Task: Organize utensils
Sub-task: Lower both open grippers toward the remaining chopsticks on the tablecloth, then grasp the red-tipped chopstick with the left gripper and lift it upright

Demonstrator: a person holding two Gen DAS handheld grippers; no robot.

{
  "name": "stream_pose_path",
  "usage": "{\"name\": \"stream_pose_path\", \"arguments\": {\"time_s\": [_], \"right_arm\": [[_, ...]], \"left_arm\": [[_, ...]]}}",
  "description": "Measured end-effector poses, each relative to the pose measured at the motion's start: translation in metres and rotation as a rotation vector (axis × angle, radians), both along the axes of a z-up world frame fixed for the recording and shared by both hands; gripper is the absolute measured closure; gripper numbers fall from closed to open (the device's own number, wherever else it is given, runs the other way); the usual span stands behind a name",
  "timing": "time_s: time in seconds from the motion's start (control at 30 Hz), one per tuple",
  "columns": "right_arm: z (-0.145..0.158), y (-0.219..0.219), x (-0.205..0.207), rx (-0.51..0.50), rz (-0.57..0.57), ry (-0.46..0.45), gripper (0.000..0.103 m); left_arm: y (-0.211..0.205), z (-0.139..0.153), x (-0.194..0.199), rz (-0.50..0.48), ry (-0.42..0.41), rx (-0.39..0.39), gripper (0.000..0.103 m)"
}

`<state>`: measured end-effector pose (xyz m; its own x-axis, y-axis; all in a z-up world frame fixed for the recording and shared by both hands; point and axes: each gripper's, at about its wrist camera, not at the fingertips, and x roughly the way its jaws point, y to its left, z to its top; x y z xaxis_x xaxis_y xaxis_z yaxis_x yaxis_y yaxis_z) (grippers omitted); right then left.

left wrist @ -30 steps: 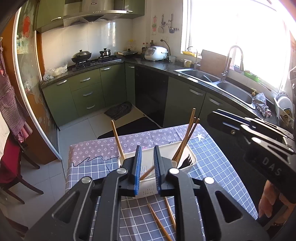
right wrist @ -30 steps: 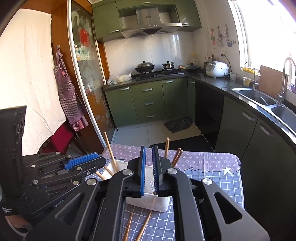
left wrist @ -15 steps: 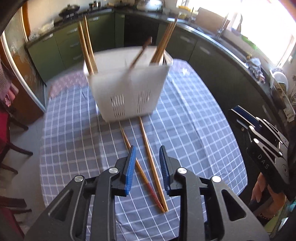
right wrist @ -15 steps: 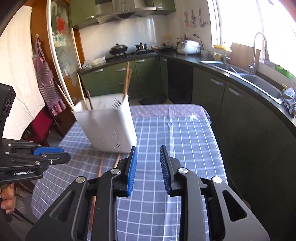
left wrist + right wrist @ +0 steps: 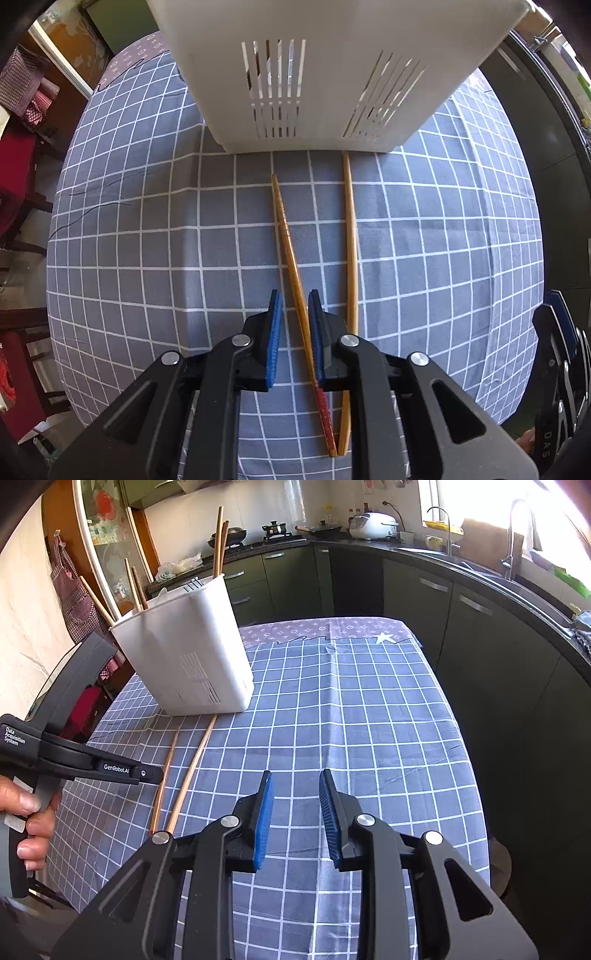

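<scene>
Chopsticks on tablecloth [image 5: 147, 240]: two, red-tipped chopstick [image 5: 291, 258] and plain chopstick [image 5: 351, 236].
Utensil holder [image 5: 332, 74]: one.
Left gripper [image 5: 294, 328]: jaws parted, straddling red-tipped chopstick.
Right gripper [image 5: 295, 816]: jaws released, holding nothing.

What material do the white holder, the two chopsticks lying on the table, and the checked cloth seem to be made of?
White holder: probably plastic, smooth and matte, with moulded vent slots. Left chopstick: apparently wood or bamboo, glossy brown, red end. Right chopstick: paler, plain bamboo-like sheen. Checked cloth: woven fabric, judging by soft creases.
</scene>
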<state>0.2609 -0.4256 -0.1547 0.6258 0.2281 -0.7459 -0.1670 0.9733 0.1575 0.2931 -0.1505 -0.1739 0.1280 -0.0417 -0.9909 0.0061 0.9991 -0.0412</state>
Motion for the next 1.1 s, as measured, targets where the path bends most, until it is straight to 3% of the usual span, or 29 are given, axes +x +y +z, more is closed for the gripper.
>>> {"name": "stream_pose_path", "arguments": {"time_s": [0.33,0.47,0.67,0.87,1.1], "right_arm": [[-0.003,-0.012,0.001,0.037,-0.012,0.011,0.077],[-0.001,-0.013,0.000,0.039,-0.014,0.009,0.077],[-0.001,-0.006,-0.001,0.035,-0.004,0.016,0.077],[-0.004,0.019,0.005,0.011,0.045,0.052,0.077],[-0.018,0.074,0.033,0.033,0.195,0.204,0.077]], "left_arm": [[-0.024,-0.013,0.008,0.007,0.030,0.039,0.089],[-0.036,-0.014,0.012,0.001,0.037,0.031,0.095],[-0.013,-0.014,0.007,-0.005,0.036,-0.021,0.096],[0.009,0.013,-0.015,-0.028,-0.060,-0.074,0.096],[0.029,0.061,-0.050,-0.083,-0.241,-0.105,0.096]]}}
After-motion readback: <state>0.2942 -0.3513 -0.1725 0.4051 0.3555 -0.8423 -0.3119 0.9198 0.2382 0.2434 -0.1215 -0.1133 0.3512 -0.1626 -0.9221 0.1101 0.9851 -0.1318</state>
